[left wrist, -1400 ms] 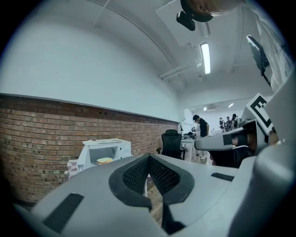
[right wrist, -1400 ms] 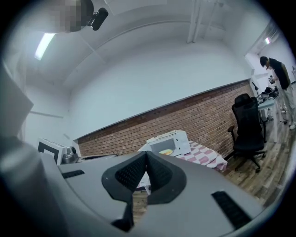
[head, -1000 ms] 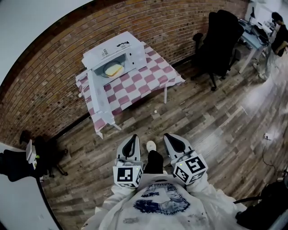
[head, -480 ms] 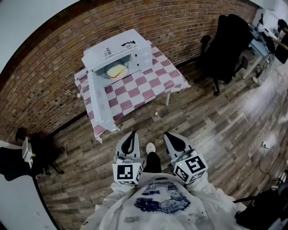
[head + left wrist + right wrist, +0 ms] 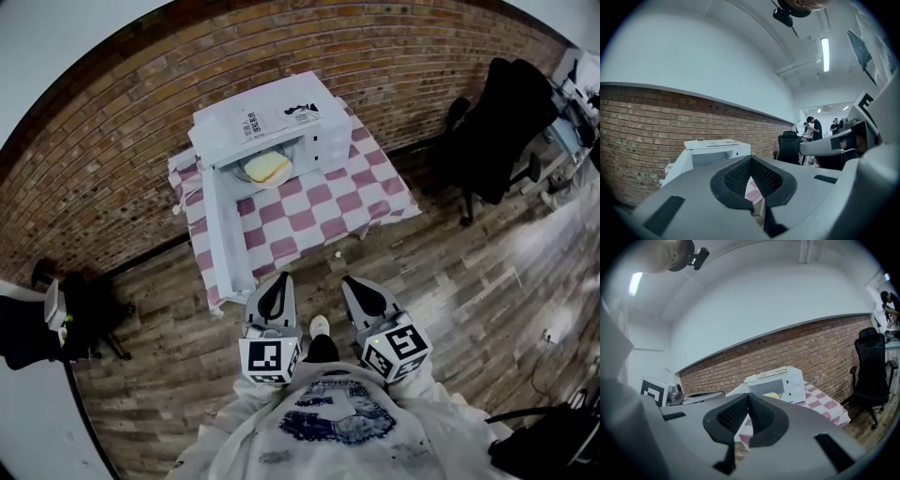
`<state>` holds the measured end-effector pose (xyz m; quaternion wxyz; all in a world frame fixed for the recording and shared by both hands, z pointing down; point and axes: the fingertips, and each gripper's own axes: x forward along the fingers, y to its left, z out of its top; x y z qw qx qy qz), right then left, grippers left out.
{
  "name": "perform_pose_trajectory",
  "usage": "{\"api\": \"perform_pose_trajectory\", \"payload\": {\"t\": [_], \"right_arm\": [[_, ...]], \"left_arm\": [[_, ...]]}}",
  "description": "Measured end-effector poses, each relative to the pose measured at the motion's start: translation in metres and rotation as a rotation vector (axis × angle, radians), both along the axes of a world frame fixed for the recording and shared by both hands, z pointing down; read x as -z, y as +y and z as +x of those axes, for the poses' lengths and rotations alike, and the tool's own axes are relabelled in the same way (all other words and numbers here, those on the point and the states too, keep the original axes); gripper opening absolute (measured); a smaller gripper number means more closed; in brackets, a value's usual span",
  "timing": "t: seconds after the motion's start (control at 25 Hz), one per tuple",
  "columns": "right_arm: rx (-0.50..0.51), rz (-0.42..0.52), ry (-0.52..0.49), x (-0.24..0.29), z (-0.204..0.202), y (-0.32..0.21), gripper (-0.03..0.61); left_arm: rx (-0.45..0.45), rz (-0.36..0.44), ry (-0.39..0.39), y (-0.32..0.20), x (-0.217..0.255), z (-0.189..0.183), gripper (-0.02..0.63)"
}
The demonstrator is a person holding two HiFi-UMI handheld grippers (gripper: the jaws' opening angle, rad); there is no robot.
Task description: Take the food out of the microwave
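Microwave point(image 5: 272, 122): white, boxy, smooth casing, with printed labels on top. Its door point(image 5: 225, 234) hangs wide open to the left as the head view shows it.

Food point(image 5: 266, 167): a pale yellow, flat, rounded slab lying inside the open cavity on a round dish. No gripper is near it.

Table point(image 5: 375, 202): small, covered with a pink-and-white checked cloth that drapes over the edges. The microwave sits at its far end against a red brick wall point(image 5: 122, 122).

Floor point(image 5: 450, 291): worn wooden planks. A black office chair point(image 5: 497, 122) stands to the right, well apart from the table.

Left gripper point(image 5: 278, 279) and right gripper point(image 5: 354, 281): grey moulded shells with ribbed black pads, held side by side in front of the person and short of the table. Both are clenched tip to tip with nothing between them.
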<state>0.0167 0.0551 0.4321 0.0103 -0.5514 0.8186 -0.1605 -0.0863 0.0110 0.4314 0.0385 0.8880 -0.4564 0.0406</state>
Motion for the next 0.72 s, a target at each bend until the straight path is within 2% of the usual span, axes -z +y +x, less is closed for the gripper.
{"api": "perform_pose_trajectory", "payload": {"t": [0.32, 0.72], "right_arm": [[0.018, -0.004, 0.009, 0.004, -0.007, -0.078, 0.014], [0.008, -0.020, 0.005, 0.003, -0.007, -0.111, 0.014]], "left_arm": [[0.012, -0.005, -0.001, -0.074, 0.004, -0.003, 0.008], [0.007, -0.015, 0.005, -0.106, 0.004, -0.005, 0.007]]}}
